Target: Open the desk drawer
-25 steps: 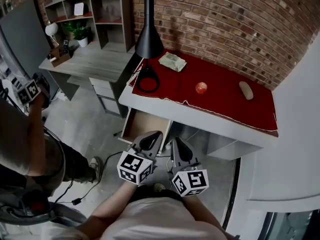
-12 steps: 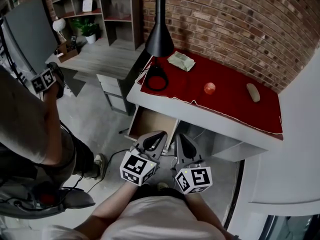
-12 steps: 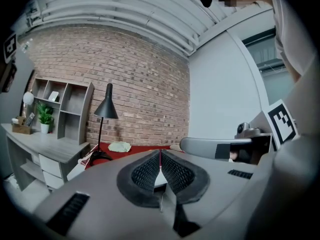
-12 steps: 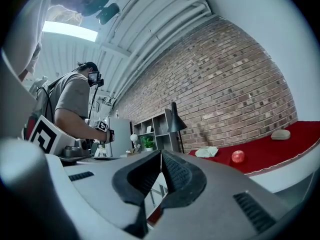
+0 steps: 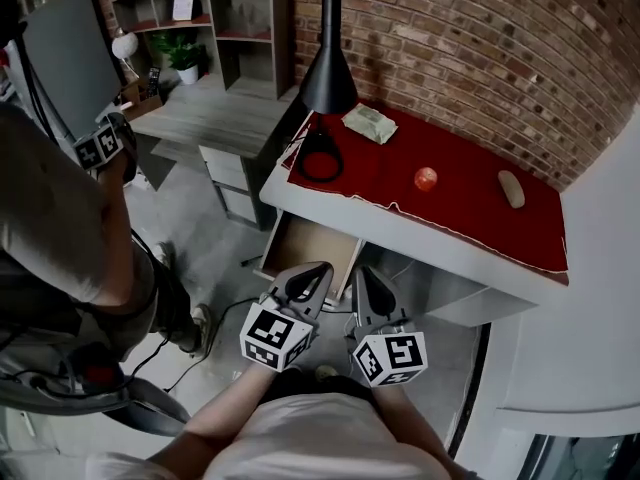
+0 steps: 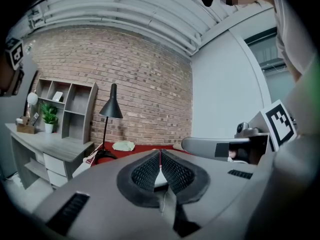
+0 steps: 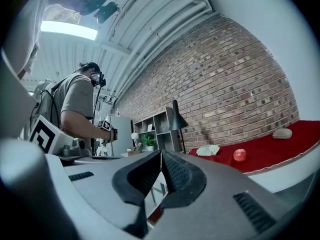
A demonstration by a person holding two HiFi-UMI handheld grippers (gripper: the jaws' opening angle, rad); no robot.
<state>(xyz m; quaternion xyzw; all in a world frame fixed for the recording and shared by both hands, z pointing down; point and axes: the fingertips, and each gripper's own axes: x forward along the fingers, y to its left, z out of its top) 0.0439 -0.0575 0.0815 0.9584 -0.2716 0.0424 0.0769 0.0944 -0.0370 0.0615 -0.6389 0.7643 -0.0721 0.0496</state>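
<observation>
The white desk [image 5: 440, 251] carries a red cloth [image 5: 460, 208]. Under its left end the drawer [image 5: 305, 245] stands pulled out, its brown bottom bare. My left gripper [image 5: 318, 268] hovers just in front of the drawer's near edge, jaws shut on nothing. My right gripper [image 5: 362, 272] hangs beside it to the right, also shut and holding nothing. In the left gripper view the left gripper's [image 6: 160, 152] pads meet at the tips. The right gripper view shows the right gripper [image 7: 160, 153] with its pads together too. Neither gripper touches the drawer.
A black lamp [image 5: 326, 78], a pale packet [image 5: 370, 123], a red ball [image 5: 426, 179] and a beige lump [image 5: 511, 189] sit on the cloth. Another person [image 5: 60, 228] stands at left. A grey desk with shelves [image 5: 200, 118] is behind.
Both my grippers stay where they were, and the drawer remains pulled out. The other person at left has moved nearer and fills more of the head view.
</observation>
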